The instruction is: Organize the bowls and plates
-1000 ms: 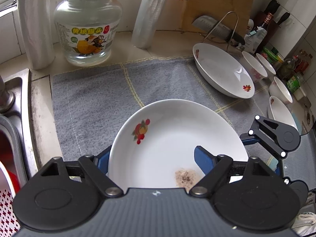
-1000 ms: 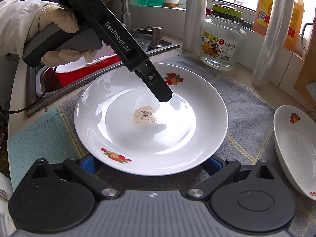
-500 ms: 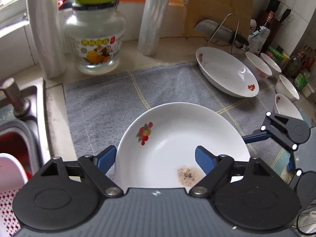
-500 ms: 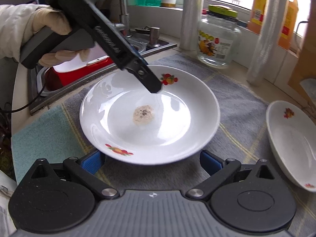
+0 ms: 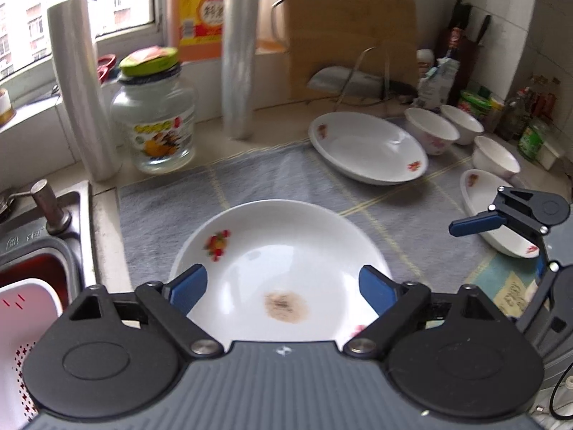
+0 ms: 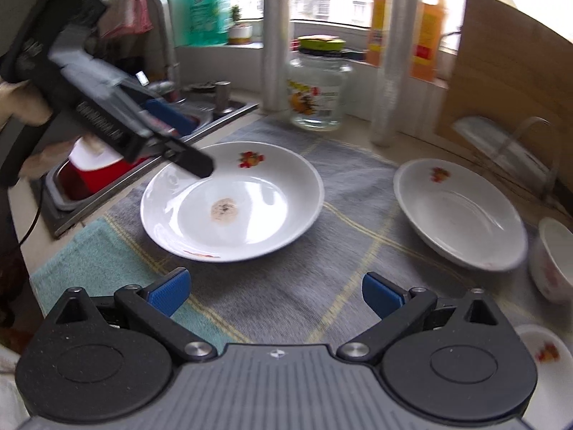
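Soiled round plate [image 5: 283, 258] flat on grey mat [image 5: 272, 182], left claw [image 5: 283, 286] spread above

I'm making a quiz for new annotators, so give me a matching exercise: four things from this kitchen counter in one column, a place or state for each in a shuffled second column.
Things:
1. dirty plate
2. clean plate
3. glass jar
4. left gripper

Places or states:
A. by the window ledge, green lid on
B. open, over a plate's near rim
C. brown stain in its middle
D. at the mat's far right, beside bowls

Pairs: 1-C, 2-D, 3-A, 4-B
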A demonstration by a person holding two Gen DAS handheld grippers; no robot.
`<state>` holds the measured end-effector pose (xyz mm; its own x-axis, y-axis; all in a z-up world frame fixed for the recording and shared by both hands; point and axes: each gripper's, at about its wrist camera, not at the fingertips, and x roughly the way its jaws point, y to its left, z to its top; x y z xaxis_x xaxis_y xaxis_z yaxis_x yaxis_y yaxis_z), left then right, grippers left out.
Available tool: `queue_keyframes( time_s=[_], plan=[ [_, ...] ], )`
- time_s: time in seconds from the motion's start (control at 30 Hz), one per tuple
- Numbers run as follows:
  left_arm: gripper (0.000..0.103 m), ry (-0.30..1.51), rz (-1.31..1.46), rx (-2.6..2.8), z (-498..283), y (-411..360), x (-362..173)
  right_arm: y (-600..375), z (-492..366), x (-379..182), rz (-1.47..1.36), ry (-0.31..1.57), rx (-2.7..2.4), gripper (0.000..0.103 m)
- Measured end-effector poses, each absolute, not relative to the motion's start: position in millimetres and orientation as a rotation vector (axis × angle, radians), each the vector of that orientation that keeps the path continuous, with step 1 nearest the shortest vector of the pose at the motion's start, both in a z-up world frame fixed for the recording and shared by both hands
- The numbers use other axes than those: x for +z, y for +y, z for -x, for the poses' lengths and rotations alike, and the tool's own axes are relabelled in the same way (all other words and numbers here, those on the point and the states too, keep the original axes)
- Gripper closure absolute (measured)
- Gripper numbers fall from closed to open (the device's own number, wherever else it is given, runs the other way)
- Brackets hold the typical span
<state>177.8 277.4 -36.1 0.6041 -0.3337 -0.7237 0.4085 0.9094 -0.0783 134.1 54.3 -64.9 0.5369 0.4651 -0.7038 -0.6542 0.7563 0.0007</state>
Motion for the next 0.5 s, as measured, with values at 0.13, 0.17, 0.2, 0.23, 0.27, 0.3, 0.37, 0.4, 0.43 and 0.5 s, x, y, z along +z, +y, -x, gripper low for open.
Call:
queue_keyframes(
  time_s=[0.13,0.17,0.2,0.23,0.27,0.3,0.37,0.4,0.43,0.5],
  plan=[
    [0.006,0.725,-0.089,-0.435,-149.1,255.0,-31.4,34.8,-121.4,-60.5,0.252,0.746,0.56,0.0],
    [0.006,0.705,-0.081,-0.436,-142.2,248.8,-30.7,27.8,-118.1,-58.9,0.242,0.743,0.531,0.0],
    [0.005,0.689,-0.072,-0.443,-136.1,242.1,-30.6,20.6,-115.1,-57.7,0.231,0.741,0.505,0.0],
    [0.004,0.679,-0.064,-0.45,-130.9,234.8,-31.0,12.2,-111.0,-56.5,0.22,0.74,0.48,0.0],
    [0.004,0.671,-0.062,-0.458,-126.2,226.2,-31.5,2.9,-108.6,-55.4,0.206,0.738,0.455,0.0],
    [0.004,0.658,-0.069,-0.466,-121.9,216.6,-32.1,-5.0,-107.6,-55.1,0.194,0.737,0.43,0.0],
    [0.004,0.646,-0.084,-0.478,-115.7,196.1,-34.0,-24.2,-104.9,-55.1,0.17,0.741,0.385,0.0],
    [0.004,0.646,-0.086,-0.49,-113.1,186.4,-35.1,-35.5,-102.5,-55.6,0.157,0.745,0.361,0.0],
    [0.004,0.651,-0.086,-0.508,-111.1,175.4,-37.2,-46.5,-101.7,-55.6,0.143,0.748,0.343,0.0],
    [0.004,0.671,-0.09,-0.544,-110.8,153.9,-42.0,-67.8,-99.2,-55.9,0.122,0.753,0.319,0.0]
  ],
)
